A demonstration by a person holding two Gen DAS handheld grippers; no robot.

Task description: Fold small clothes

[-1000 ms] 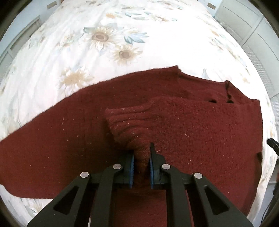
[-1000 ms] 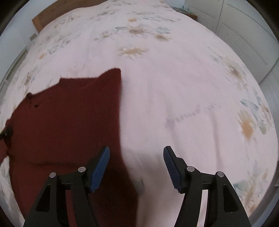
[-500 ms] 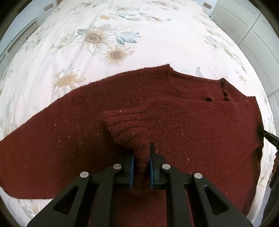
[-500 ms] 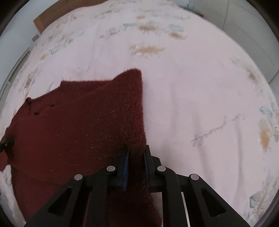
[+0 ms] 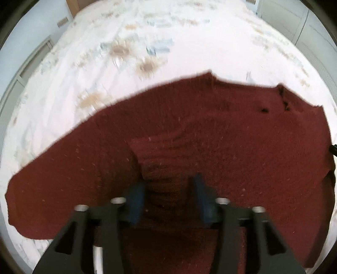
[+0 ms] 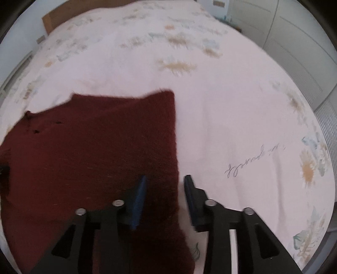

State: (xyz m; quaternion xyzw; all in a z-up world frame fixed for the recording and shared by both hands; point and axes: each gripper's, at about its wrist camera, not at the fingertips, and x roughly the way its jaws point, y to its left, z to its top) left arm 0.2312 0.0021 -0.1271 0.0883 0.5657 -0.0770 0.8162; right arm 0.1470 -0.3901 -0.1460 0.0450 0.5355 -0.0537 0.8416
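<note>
Left gripper (image 5: 168, 187) low over sweater (image 5: 210, 137), pointing forward along bed (image 5: 189, 42), jaws apart with ribbed cuff (image 5: 162, 160) lying loose between blue pads (image 5: 135, 199), not pinched. Right gripper (image 6: 165, 187) also low, jaws apart, straddling sweater's right edge: left pad (image 6: 139, 200) over knit, right pad over bare sheet. Sweater (image 6: 94, 147) dark red, spread flat on floral bedsheet (image 6: 231, 105), sleeve folded in across body with cuff nearest left gripper. In left view, far hem runs as curved line across mid-frame, other sleeve reaching out to lower left, neckline with dark gaps (image 5: 273, 107) toward upper right. In right view, right edge straight and vertical, top corner (image 6: 168, 94) squared, slightly raised. Bare sheet beyond hem and all along right side, wide room there; grey script print (image 6: 252, 160) on sheet near right gripper. Headboard (image 6: 50, 19) at far end, white cabinet doors (image 6: 294, 52) along right, well apart from sweater. Both views motion-blurred, fine detail soft.
</note>
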